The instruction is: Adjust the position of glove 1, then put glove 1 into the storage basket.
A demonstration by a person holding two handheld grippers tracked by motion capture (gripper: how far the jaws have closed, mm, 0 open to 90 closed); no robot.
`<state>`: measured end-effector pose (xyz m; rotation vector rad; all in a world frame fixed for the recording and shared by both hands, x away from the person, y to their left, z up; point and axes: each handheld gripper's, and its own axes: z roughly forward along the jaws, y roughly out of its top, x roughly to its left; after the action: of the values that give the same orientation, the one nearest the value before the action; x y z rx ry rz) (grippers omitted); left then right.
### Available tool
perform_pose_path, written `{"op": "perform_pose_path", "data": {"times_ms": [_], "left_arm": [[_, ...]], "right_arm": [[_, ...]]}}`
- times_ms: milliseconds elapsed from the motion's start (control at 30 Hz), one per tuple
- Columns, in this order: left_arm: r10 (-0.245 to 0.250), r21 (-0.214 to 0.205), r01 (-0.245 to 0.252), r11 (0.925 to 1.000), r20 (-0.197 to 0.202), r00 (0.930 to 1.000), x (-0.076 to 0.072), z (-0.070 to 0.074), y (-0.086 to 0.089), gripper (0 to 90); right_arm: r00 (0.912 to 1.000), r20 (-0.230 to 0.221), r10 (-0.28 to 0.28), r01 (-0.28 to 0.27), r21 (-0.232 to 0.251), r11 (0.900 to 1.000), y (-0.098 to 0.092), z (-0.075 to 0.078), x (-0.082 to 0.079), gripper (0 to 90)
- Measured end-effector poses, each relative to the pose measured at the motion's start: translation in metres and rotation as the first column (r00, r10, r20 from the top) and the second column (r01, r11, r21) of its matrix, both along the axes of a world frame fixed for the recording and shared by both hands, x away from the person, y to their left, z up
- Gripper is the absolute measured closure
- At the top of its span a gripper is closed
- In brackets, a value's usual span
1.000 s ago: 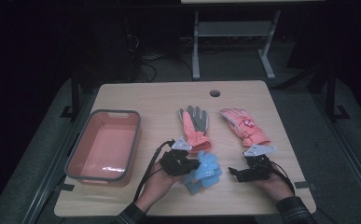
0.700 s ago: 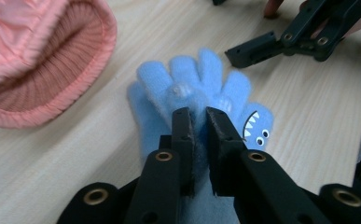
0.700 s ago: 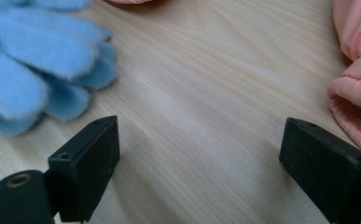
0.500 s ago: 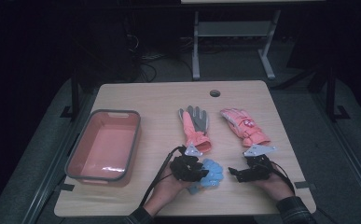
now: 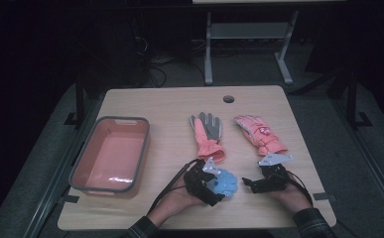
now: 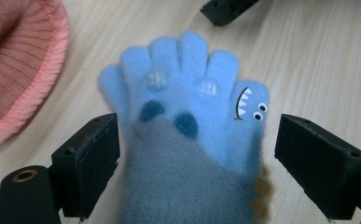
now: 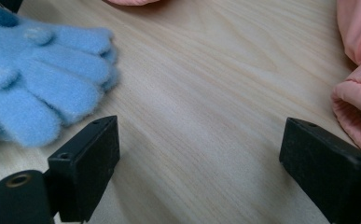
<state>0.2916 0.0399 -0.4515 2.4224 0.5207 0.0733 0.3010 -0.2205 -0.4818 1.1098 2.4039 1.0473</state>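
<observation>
A small blue knitted glove (image 5: 225,182) with a shark face on its thumb lies flat on the wooden table (image 5: 169,104) near the front edge. My left gripper (image 5: 213,189) stands over its wrist end. Its jaws have just been opening, and in the left gripper view the blue glove (image 6: 187,116) lies between the spread pads (image 6: 96,158), unpressed. My right gripper (image 5: 251,183) rests open just right of the glove, nothing between its jaws (image 7: 199,154). The glove's fingers (image 7: 38,79) point toward it.
A pink-and-grey glove (image 5: 207,134) and a padded pink glove (image 5: 260,134) lie side by side mid-table, cuffs toward me. A pink bin (image 5: 111,153) with a grey rim stands at the left. A round cable hole (image 5: 228,98) sits near the far edge.
My left gripper has sunk slightly toward the table and its jaws have spread, letting go of the blue glove. The right gripper has stayed where it was.
</observation>
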Motion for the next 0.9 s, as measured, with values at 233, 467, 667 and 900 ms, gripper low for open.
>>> {"op": "perform_pose_path", "data": {"times_ms": [233,467,667,900], "left_arm": [[0.010,0.039,-0.010,0.9992,0.007,0.9999,0.000,-0.008,-0.003,13.3],[0.007,0.066,-0.010,0.9978,0.041,0.9991,-0.004,-0.011,-0.004,14.6],[0.006,0.053,-0.009,0.9986,0.052,0.9986,-0.004,-0.009,-0.001,30.5],[0.026,0.020,-0.026,0.9995,0.008,0.9996,-0.001,-0.006,0.004,60.5]], "right_arm": [[1.0000,0.000,0.002,-0.002,0.000,1.0000,0.000,0.000,0.000,11.5],[1.0000,-0.002,0.003,-0.003,0.000,1.0000,0.000,0.000,-0.002,11.4],[1.0000,-0.002,0.007,-0.007,0.000,1.0000,0.000,0.000,-0.001,11.4],[1.0000,-0.009,0.004,-0.004,0.002,1.0000,0.001,0.000,-0.001,11.4]]}}
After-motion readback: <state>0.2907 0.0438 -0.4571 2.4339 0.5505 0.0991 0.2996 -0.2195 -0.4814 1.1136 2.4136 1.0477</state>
